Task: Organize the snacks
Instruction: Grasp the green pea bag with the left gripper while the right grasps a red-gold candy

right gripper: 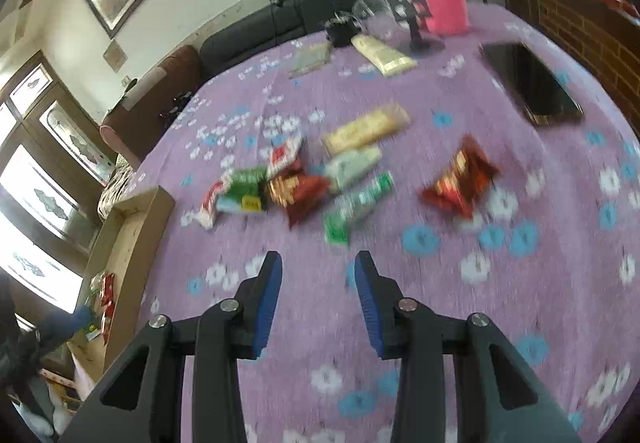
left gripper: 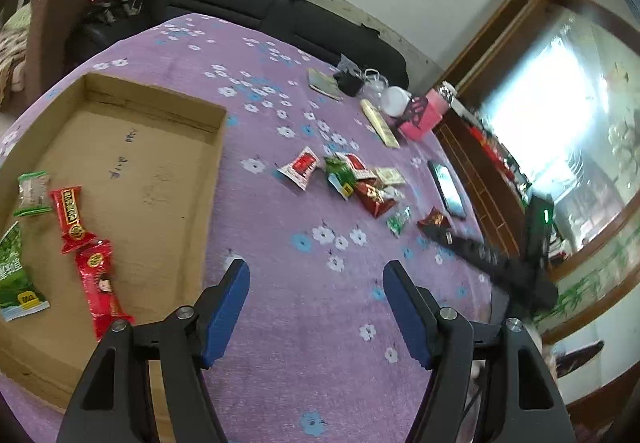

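— How are the fingers seen?
— Both the left gripper [left gripper: 316, 271] and the right gripper [right gripper: 318, 263] are parted, nothing held.
— And the green stick snack [right gripper: 356, 205]?
— Just ahead of the right fingertips, long axis slanted away rightward.

Bare tablecloth [right gripper: 312, 243] before the snack cluster [right gripper: 304, 179].

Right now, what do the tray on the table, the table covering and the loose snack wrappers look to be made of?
Tray: plain brown cardboard, matte, with folded walls and pen marks on its floor.
Table covering: purple cloth with a printed flower pattern, soft and dull, probably a napped fabric.
Snack wrappers: thin plastic or foil film, glossy, with crimped ends; the blur leaves the exact film open.
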Demonstrator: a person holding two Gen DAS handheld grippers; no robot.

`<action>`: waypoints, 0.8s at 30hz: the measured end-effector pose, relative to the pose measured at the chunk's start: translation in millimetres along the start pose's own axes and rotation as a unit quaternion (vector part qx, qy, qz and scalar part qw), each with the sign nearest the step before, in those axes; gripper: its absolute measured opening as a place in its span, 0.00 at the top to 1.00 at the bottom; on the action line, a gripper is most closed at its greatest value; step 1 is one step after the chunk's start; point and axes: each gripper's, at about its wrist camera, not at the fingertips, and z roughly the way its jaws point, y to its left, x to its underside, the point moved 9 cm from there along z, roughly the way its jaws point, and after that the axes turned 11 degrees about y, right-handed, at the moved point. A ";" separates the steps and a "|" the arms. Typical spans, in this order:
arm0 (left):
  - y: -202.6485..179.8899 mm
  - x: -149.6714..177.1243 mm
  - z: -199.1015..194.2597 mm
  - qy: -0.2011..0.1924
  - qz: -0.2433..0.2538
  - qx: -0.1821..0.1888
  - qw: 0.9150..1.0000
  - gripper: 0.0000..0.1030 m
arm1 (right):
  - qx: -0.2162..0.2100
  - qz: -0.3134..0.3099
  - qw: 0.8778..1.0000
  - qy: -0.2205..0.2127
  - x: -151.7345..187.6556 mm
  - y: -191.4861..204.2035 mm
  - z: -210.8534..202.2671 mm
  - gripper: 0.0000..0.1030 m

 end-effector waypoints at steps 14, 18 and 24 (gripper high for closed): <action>0.8 6.3 7.3 0.014 0.011 -0.023 1.000 0.30 | 0.061 -0.114 0.990 0.062 -49.1 30.6 92.2 0.52; 0.0 3.8 12.2 0.017 0.015 -0.026 0.999 0.30 | 0.064 -0.113 0.989 0.067 -44.1 30.8 98.0 0.65; -1.5 -4.1 22.2 0.018 0.023 -0.038 0.999 0.30 | 0.048 -0.078 0.994 0.062 -25.5 23.4 78.5 0.66</action>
